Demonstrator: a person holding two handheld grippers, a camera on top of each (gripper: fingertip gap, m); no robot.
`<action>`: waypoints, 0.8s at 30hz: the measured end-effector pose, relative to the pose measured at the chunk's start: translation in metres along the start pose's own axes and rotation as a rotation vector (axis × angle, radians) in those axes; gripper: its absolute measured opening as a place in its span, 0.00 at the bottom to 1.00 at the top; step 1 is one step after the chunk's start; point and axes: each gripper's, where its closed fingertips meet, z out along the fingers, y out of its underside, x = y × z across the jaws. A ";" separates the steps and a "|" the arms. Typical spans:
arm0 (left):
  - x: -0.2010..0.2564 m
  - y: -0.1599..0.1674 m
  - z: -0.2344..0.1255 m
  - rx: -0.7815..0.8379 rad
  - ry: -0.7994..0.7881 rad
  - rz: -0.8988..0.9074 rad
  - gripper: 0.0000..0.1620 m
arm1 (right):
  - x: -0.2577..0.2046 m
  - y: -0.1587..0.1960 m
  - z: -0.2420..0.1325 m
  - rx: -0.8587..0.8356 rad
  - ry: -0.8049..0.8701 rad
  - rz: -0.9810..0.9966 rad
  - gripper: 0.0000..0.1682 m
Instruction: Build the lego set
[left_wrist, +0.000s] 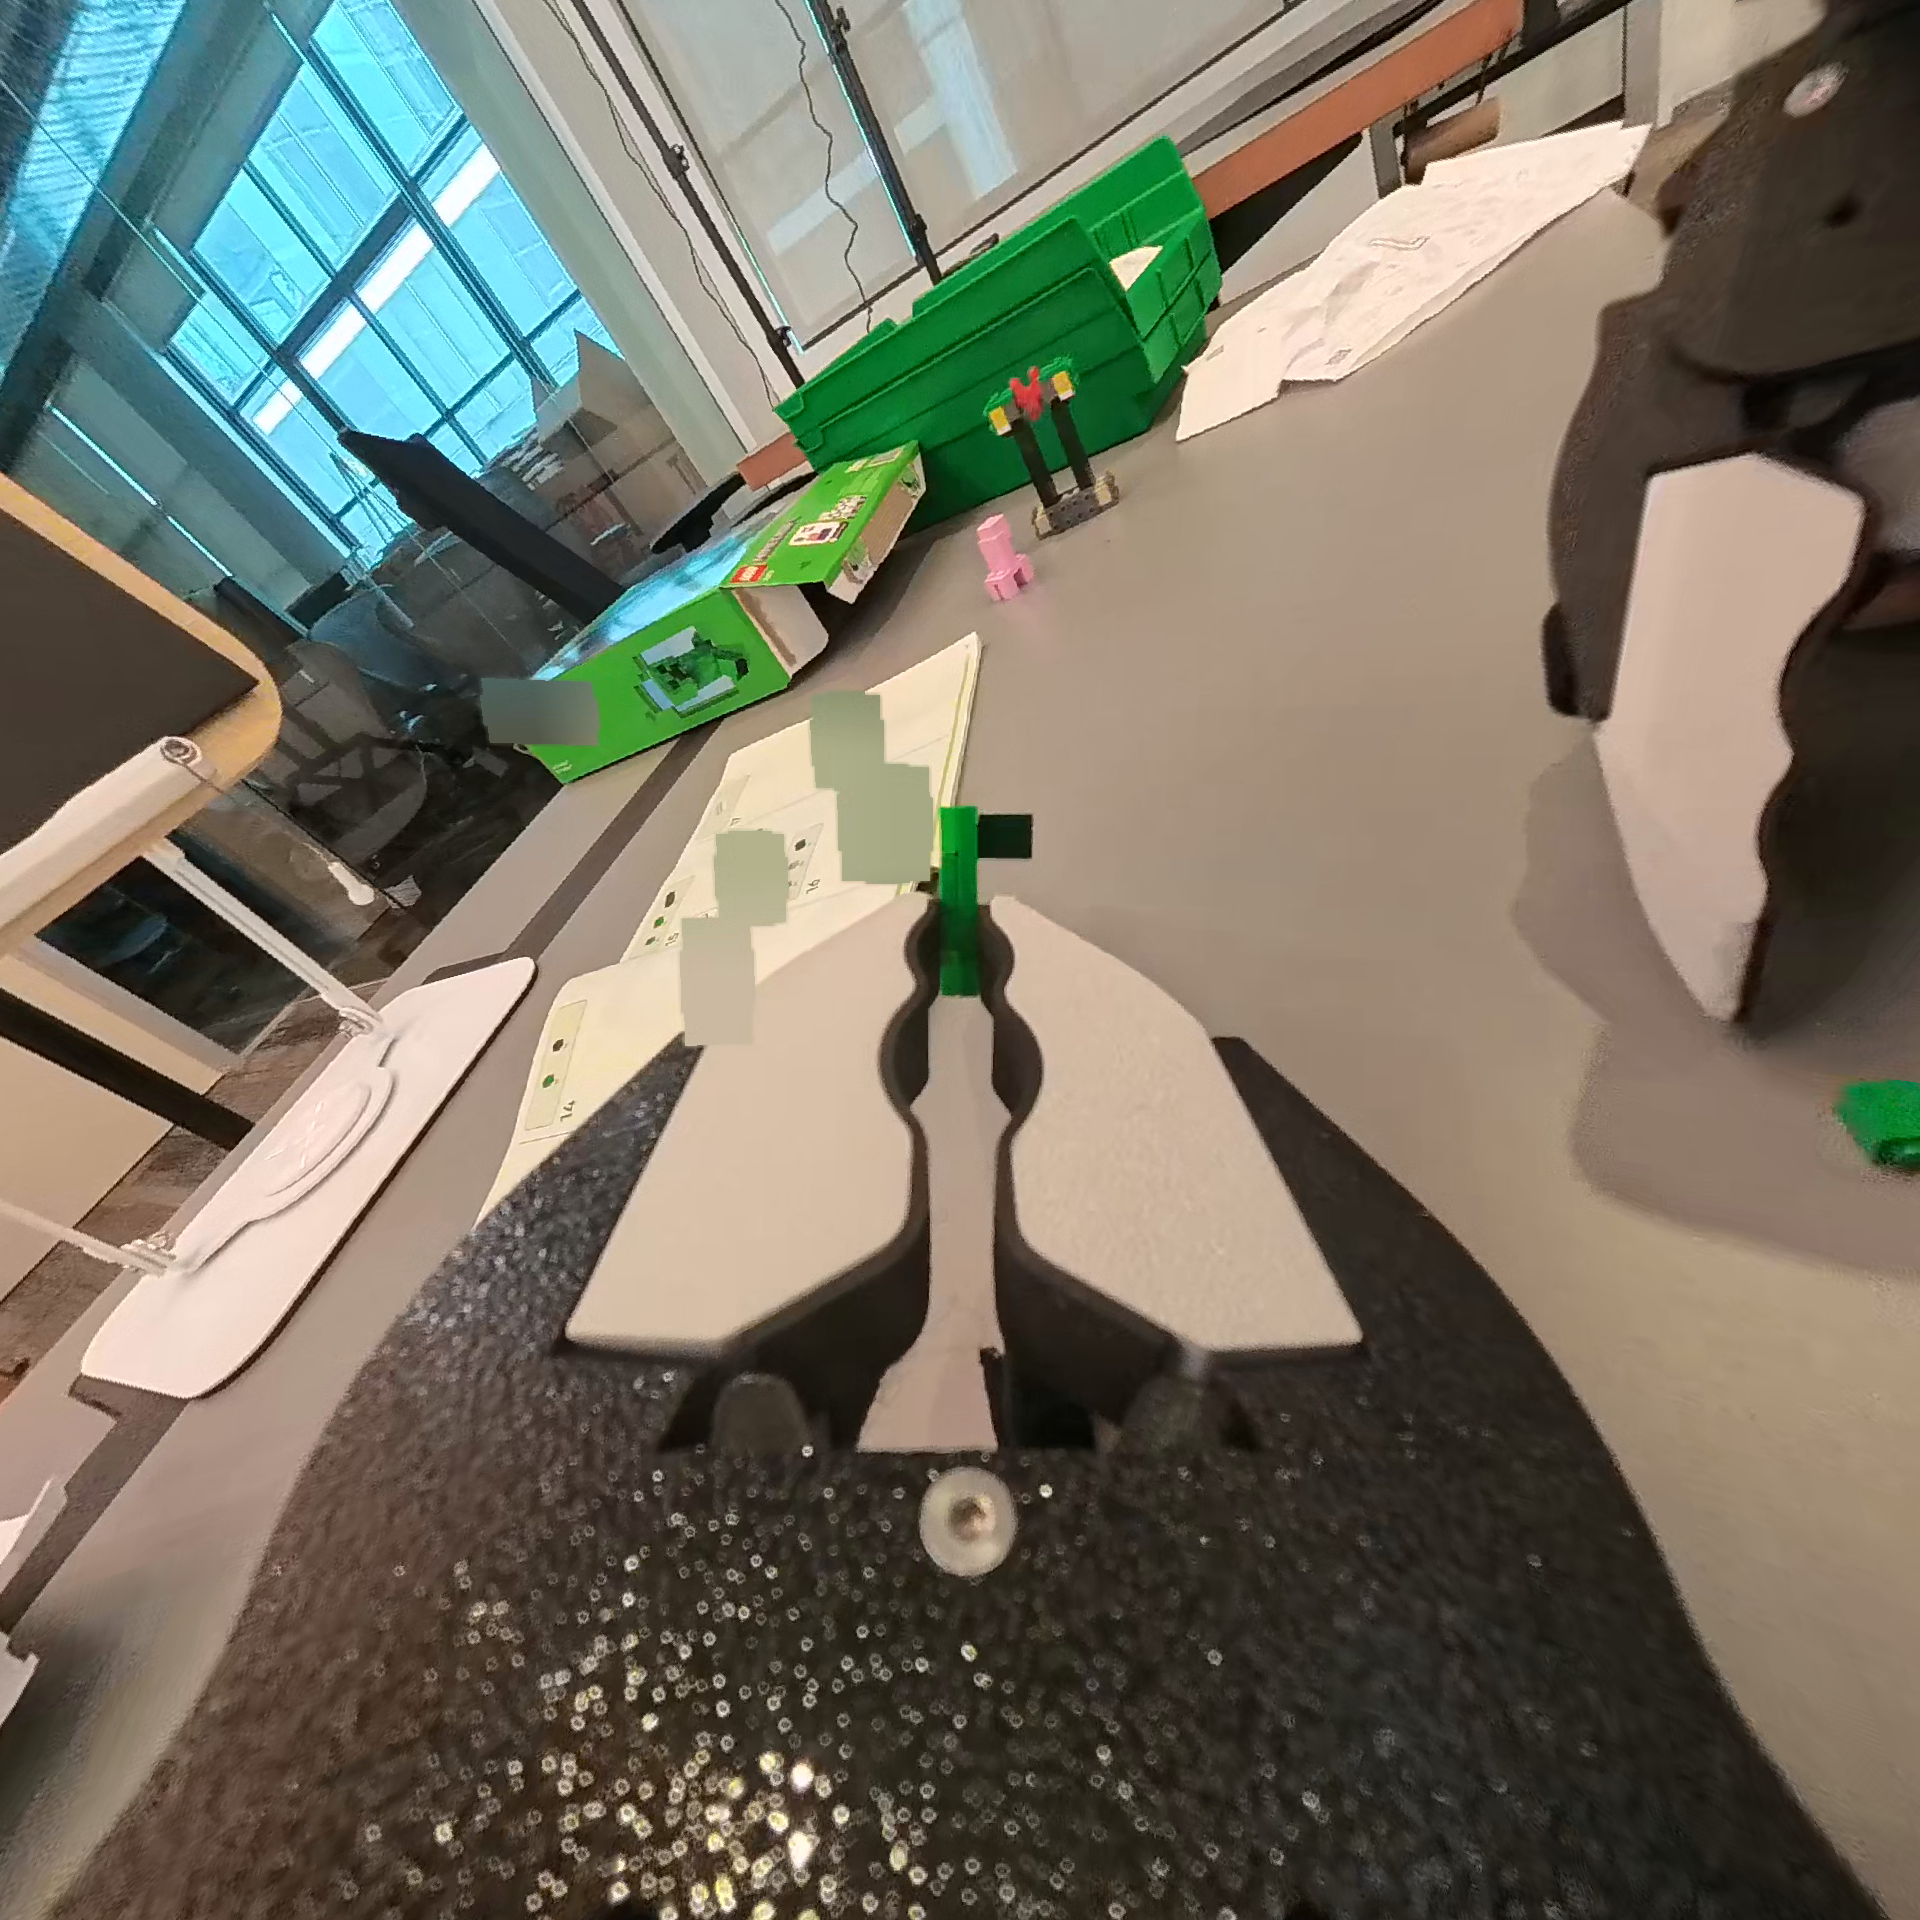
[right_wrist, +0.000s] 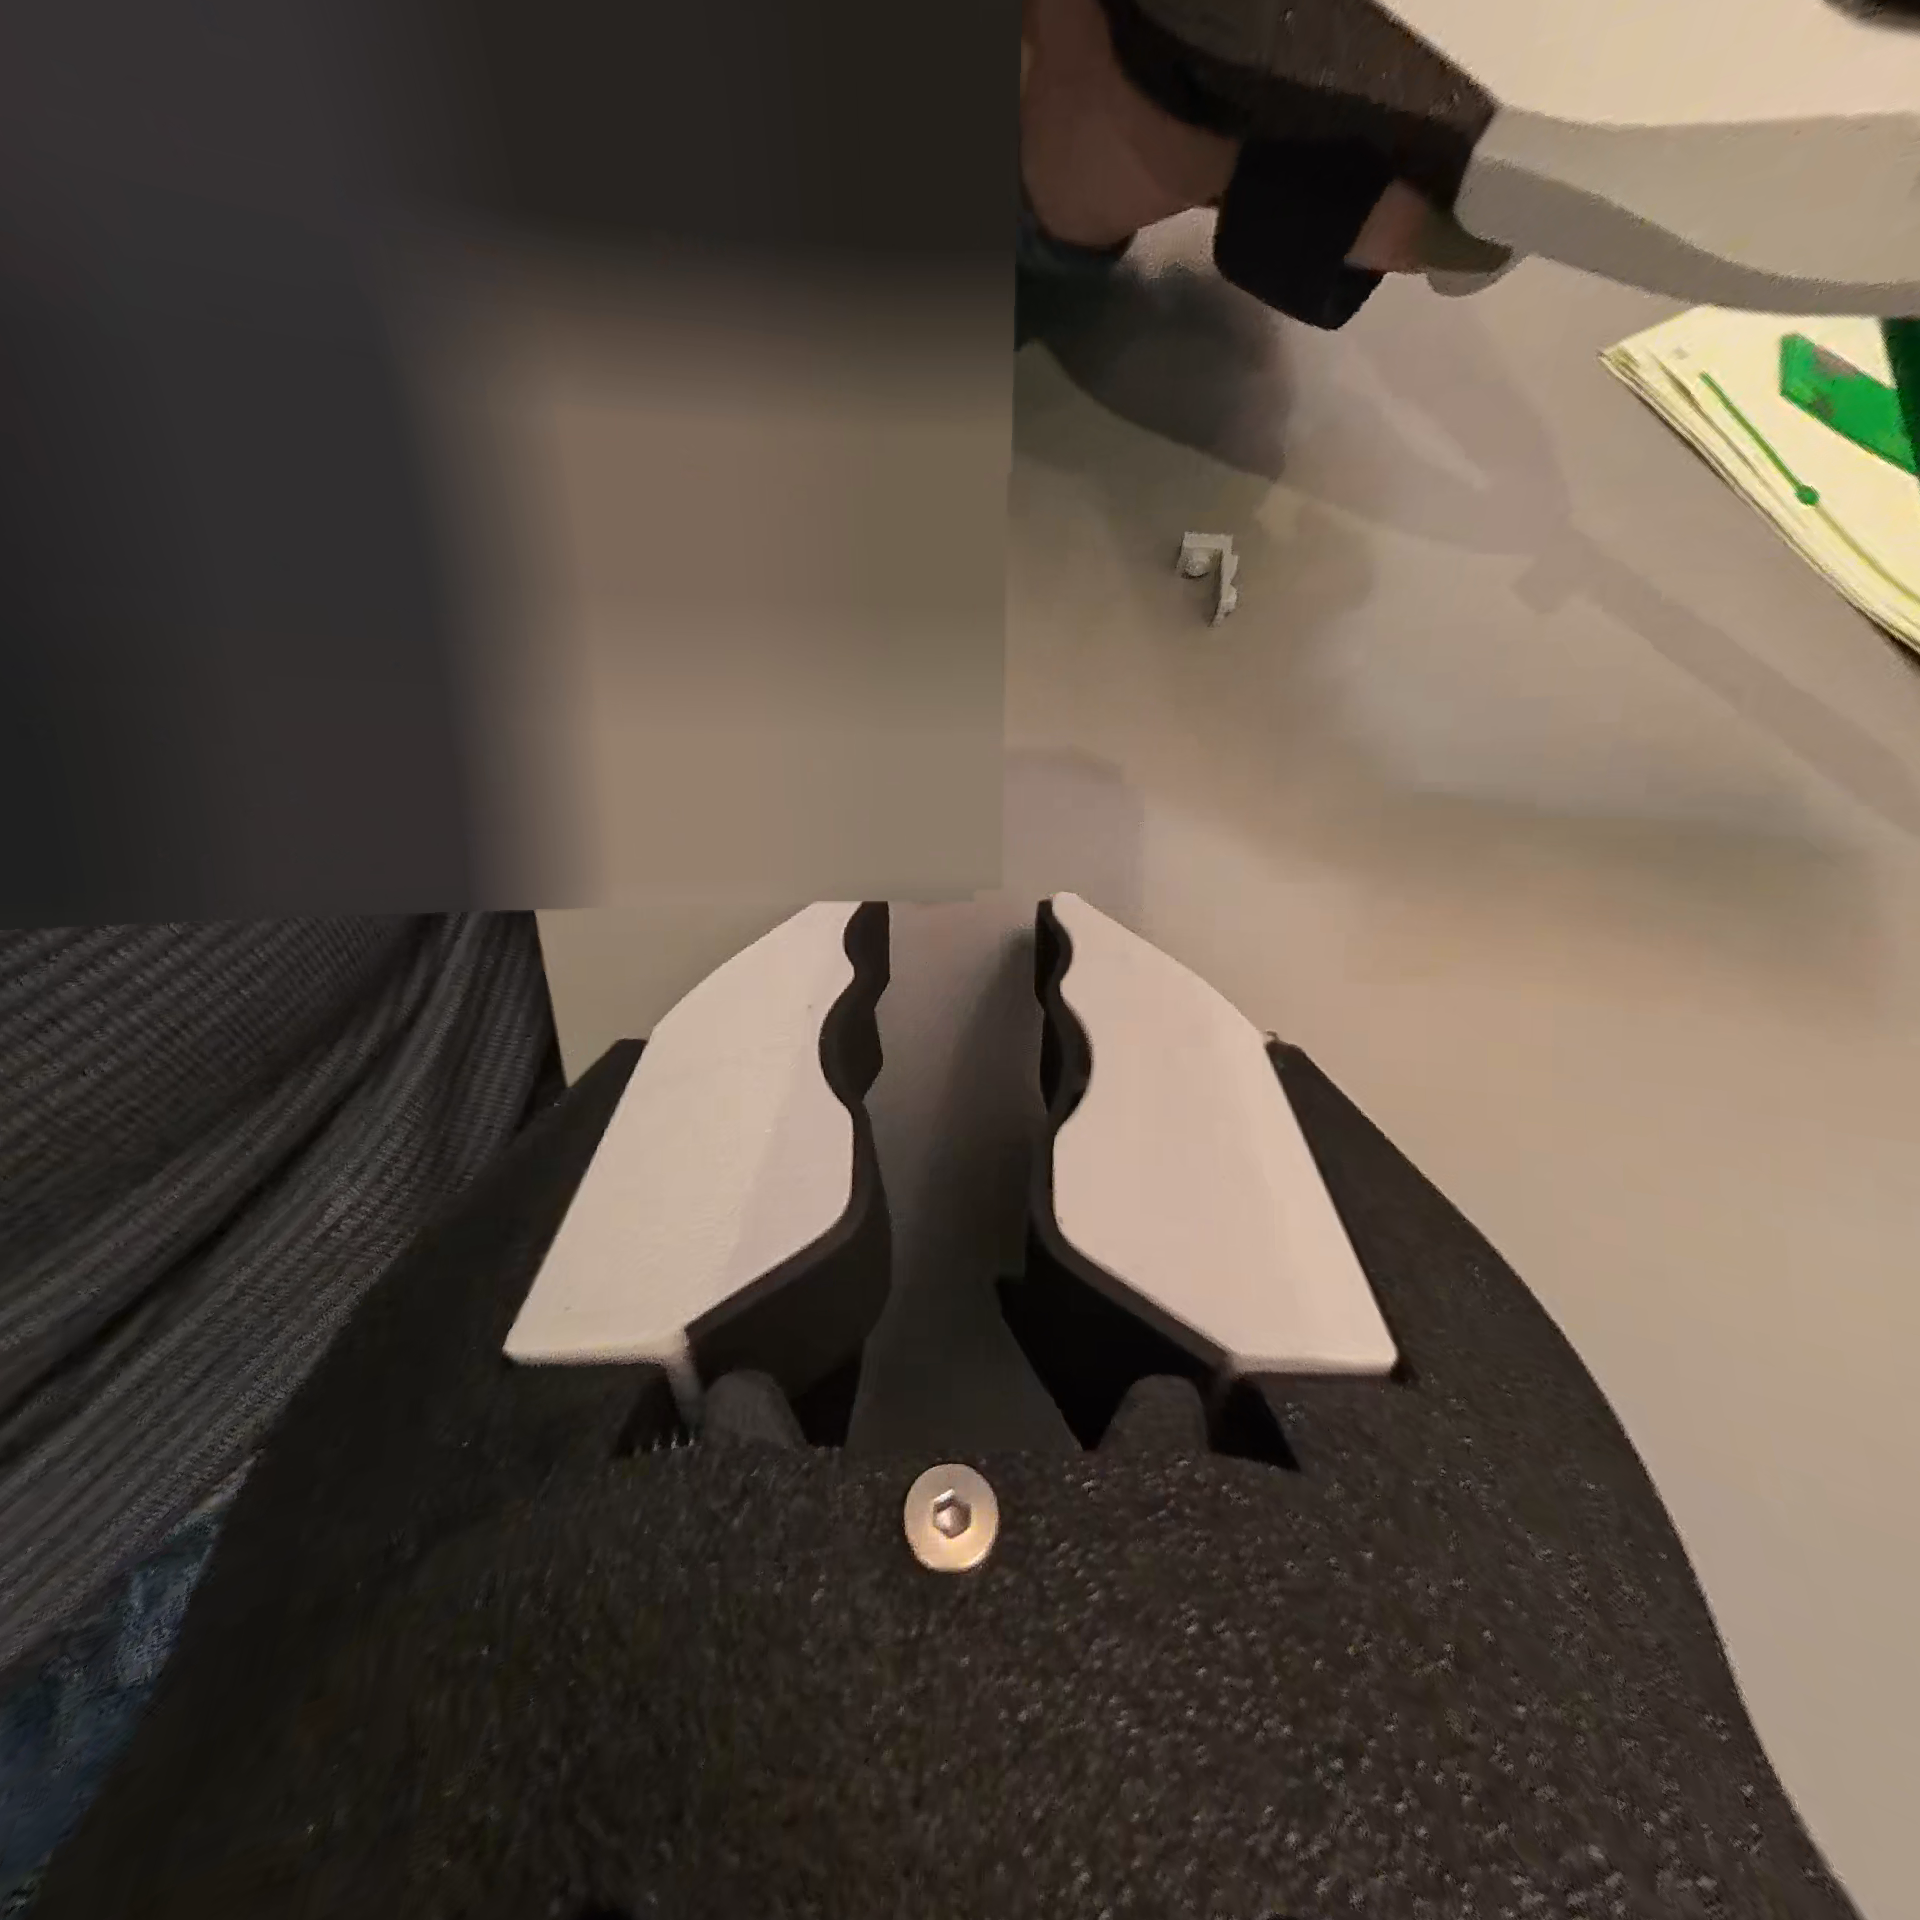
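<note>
Grey table (left_wrist: 1299, 727) spreads before us; our left gripper (left_wrist: 958, 935) pinches a green brick piece (left_wrist: 961, 894) upright at twelve o'clock for joining, while our right gripper (right_wrist: 961, 935) waits parted and empty.

Left hand-held gripper (left_wrist: 958, 914) clamped, right (right_wrist: 961, 935) parted

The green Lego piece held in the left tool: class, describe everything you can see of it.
The green Lego piece is a slim, glossy plastic assembly of bright green bricks stacked in a narrow column, with a darker green block jutting sideways from its top. It stands roughly upright, pinched at its lower end between the white fingertips of the left tool, whose jaws are closed on it. It is lifted above the open instruction booklet and grey table; only the fingertips touch it. Its base is hidden between them.
</note>
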 end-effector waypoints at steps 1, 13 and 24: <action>0.000 0.000 0.000 0.002 0.001 -0.003 0.03 | 0.000 -0.001 0.002 0.003 -0.013 -0.008 0.15; 0.000 0.000 0.001 0.006 0.019 -0.051 0.03 | 0.009 -0.006 0.011 -0.039 0.031 -0.052 0.00; -0.023 0.007 0.000 0.018 -0.058 -0.336 0.03 | 0.047 -0.055 -0.020 0.121 0.373 -0.113 0.00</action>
